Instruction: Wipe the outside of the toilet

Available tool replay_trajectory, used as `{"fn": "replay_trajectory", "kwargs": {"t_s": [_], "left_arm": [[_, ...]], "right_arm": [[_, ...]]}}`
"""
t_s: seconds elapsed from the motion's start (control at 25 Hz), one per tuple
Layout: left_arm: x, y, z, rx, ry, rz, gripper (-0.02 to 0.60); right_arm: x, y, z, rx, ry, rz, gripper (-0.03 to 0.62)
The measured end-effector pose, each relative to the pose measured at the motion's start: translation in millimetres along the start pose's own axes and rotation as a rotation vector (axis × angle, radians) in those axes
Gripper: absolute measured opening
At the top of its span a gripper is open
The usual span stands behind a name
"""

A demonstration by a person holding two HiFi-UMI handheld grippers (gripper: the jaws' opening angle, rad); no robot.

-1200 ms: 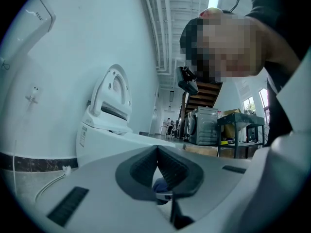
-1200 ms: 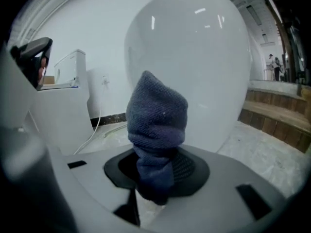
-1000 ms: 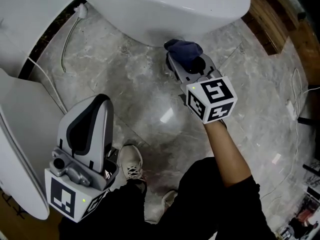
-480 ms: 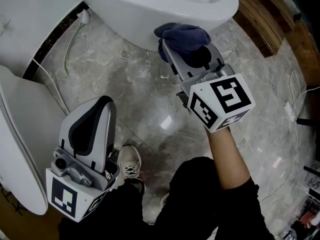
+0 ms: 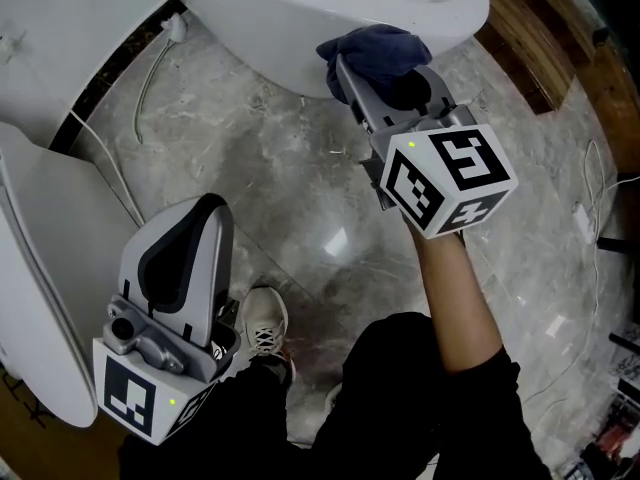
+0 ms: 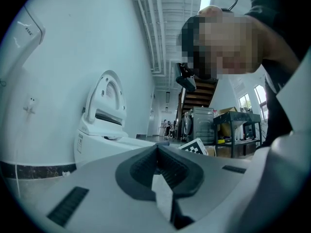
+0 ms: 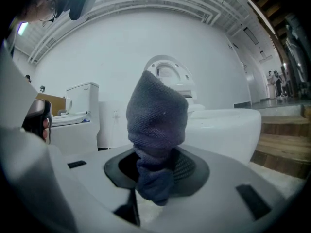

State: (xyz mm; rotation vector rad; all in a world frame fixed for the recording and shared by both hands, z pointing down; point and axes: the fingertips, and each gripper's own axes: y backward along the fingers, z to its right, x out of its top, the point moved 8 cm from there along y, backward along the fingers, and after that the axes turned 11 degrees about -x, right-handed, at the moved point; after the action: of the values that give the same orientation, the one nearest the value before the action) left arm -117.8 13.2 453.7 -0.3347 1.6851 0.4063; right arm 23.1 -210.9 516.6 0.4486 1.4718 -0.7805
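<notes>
1. Cloth (image 5: 372, 48), dark blue and bunched, is clamped between the jaws of the right tool (image 5: 362, 68). Its wad sticks out past the tips and lies against the white outer wall of the toilet bowl (image 5: 290, 23), just under the rim.
2. In the right gripper view the cloth (image 7: 156, 125) fills the gap between the jaws and blocks the middle of the scene. The toilet bowl (image 7: 223, 127) shows to the right beyond it, and a raised lid (image 7: 167, 74) shows behind its top. A second toilet (image 7: 80, 115) stands to the left, with wooden steps (image 7: 284, 147) at the far right.
3. The left tool (image 5: 200, 208) has its jaws closed together with nothing between them. It is held low, well apart from the bowl and just beside the person's shoe (image 5: 262, 323).
4. Ahead of the left tool (image 6: 158, 161) stand a toilet with its lid up (image 6: 104, 110) and a metal rack (image 6: 233, 130).
5. Grey marble floor (image 5: 280, 168) lies under both tools. A thin hose (image 5: 148, 78) and a white cable (image 5: 100, 163) run over it to the left of the right tool.
6. The bowl's top is cut off by the frame edge. The cloth hides the exact spot where it meets the bowl. The marker cube (image 5: 450, 180) hides the person's right hand.
</notes>
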Motion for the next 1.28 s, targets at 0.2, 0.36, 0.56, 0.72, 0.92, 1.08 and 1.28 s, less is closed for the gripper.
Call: {"fn": "replay_trajectory", "kwargs": {"t_s": [0.2, 0.36, 0.56, 0.72, 0.92, 1.08, 1.28], "left_arm": [[-4.6, 0.2, -6.1, 0.0, 0.017, 0.0, 0.009], [-10.2, -0.6, -10.8, 0.0, 0.027, -0.003, 0.009], [-16.2, -3.8, -16.7, -0.007, 0.041, -0.004, 0.011], [-20.9, -5.4, -21.7, -0.012, 0.047, -0.013, 0.009], [-21.1, -11.2, -22.3, -0.035, 0.017, -0.014, 0.009], [-24.2, -11.3, -25.4, -0.04, 0.019, -0.017, 0.009], [-26.0, -10.1, -31.8, -0.034, 0.03, -0.017, 0.01]], "right_arm": [[-9.5, -7.1, 1.6, -0.029, 0.013, -0.013, 0.121], [-18.9, -11.1, -0.4, -0.036, 0.03, -0.029, 0.121], [-30.8, -15.8, -0.1, -0.039, 0.053, -0.039, 0.121], [-44.8, -21.7, -0.5, -0.035, 0.047, -0.06, 0.12], [-66.2, -30.4, -0.1, -0.033, 0.058, -0.093, 0.12], [-86.1, -37.9, 2.1, -0.035, 0.071, -0.133, 0.12], [-114.9, -48.1, 6.7, -0.043, 0.04, -0.189, 0.12]]}}
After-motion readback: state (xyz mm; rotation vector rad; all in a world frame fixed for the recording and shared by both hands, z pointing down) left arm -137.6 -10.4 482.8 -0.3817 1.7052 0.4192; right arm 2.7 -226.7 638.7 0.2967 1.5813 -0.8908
